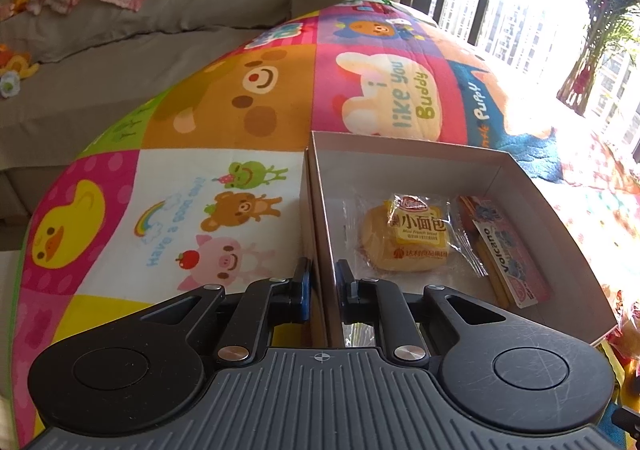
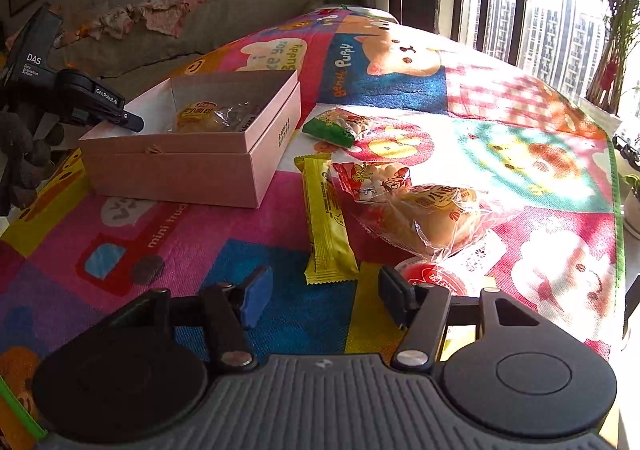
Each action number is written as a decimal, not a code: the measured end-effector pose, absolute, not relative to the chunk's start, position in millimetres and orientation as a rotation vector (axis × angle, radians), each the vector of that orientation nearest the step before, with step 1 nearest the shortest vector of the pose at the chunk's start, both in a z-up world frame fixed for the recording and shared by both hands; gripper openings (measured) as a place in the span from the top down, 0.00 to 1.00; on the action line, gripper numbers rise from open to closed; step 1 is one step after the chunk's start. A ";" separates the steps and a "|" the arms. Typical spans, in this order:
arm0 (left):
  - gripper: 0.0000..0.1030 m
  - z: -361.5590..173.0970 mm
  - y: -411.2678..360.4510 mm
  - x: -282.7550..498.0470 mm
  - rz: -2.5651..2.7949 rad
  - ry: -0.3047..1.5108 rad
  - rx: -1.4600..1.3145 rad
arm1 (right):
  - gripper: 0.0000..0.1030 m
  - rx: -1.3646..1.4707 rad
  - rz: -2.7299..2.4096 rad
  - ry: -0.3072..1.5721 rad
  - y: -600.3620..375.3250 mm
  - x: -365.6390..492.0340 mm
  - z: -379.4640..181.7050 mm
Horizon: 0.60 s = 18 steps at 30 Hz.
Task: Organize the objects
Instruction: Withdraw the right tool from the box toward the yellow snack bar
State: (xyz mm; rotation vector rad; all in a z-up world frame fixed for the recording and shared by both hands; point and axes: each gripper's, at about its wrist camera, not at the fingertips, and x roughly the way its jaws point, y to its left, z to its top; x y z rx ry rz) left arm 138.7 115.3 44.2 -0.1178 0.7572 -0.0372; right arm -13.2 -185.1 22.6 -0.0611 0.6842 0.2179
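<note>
A pale pink cardboard box (image 1: pixel 400 144) stands open on the colourful cartoon mat. Inside it lie a small bread packet (image 1: pixel 412 238) and a pink "Volcano" packet (image 1: pixel 514 264). My left gripper (image 1: pixel 322 282) is shut on the box's left wall, one finger inside and one outside. The right wrist view shows the same box (image 2: pixel 180 170) with the left gripper (image 2: pixel 132 122) clamped on its wall. My right gripper (image 2: pixel 326 298) is open low over the mat. The near end of a yellow snack bar (image 2: pixel 326 222) lies just ahead of its fingertips, untouched.
Loose on the mat right of the box lie a green snack packet (image 2: pixel 332 130), a red snack packet (image 2: pixel 372 180), a wrapped bread roll (image 2: pixel 436 218) and a red-and-white packet (image 2: pixel 436 278). A grey sofa (image 1: pixel 120 62) with clothes runs behind. Windows and potted plants (image 2: pixel 612 50) stand at right.
</note>
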 end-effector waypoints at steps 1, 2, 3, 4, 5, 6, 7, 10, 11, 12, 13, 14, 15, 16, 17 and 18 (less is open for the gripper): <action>0.86 44.3 115.4 138.6 -0.037 0.757 -0.116 | 0.52 -0.058 0.219 0.680 -183.4 -11.1 22.8; 0.86 44.3 115.2 138.9 -0.037 0.756 -0.114 | 0.53 -0.057 0.218 0.677 -181.7 -9.1 22.9; 0.86 44.1 115.0 139.1 -0.037 0.756 -0.111 | 0.53 -0.057 0.216 0.674 -179.3 -5.7 23.1; 0.86 44.0 114.7 139.0 -0.036 0.755 -0.109 | 0.53 -0.055 0.216 0.672 -177.8 -2.8 22.8; 0.86 43.8 114.8 139.1 -0.036 0.755 -0.110 | 0.53 -0.055 0.217 0.672 -176.6 0.0 22.2; 0.86 43.8 114.9 139.2 -0.036 0.755 -0.110 | 0.53 -0.056 0.218 0.672 -174.9 3.7 21.4; 0.86 43.8 115.0 139.2 -0.037 0.755 -0.111 | 0.53 -0.058 0.216 0.677 -173.2 7.0 20.4; 0.86 43.6 114.6 138.5 -0.041 0.753 -0.111 | 0.52 -0.028 0.254 0.706 -170.5 13.4 19.8; 0.86 43.7 114.3 138.8 -0.041 0.752 -0.111 | 0.52 0.002 0.295 0.714 -170.9 13.0 21.4; 0.86 43.5 114.5 138.3 -0.041 0.751 -0.111 | 0.52 0.030 0.336 0.720 -171.0 11.9 23.6; 0.86 43.4 114.9 138.1 -0.041 0.752 -0.112 | 0.52 0.038 0.353 0.721 -170.3 10.9 25.0; 0.86 43.4 114.9 138.1 -0.041 0.752 -0.112 | 0.52 0.028 0.350 0.714 -167.9 10.0 27.1; 0.86 43.4 114.8 138.1 -0.043 0.751 -0.112 | 0.52 0.005 0.336 0.702 -165.8 10.1 29.8; 0.86 43.4 114.8 138.1 -0.043 0.751 -0.113 | 0.52 -0.006 0.327 0.693 -165.5 11.5 32.3; 0.86 43.4 114.8 138.3 -0.045 0.751 -0.115 | 0.52 -0.008 0.323 0.687 -167.2 16.0 37.2; 0.85 43.7 115.4 137.6 -0.048 0.749 -0.120 | 0.52 0.004 0.320 0.689 -170.8 23.8 43.2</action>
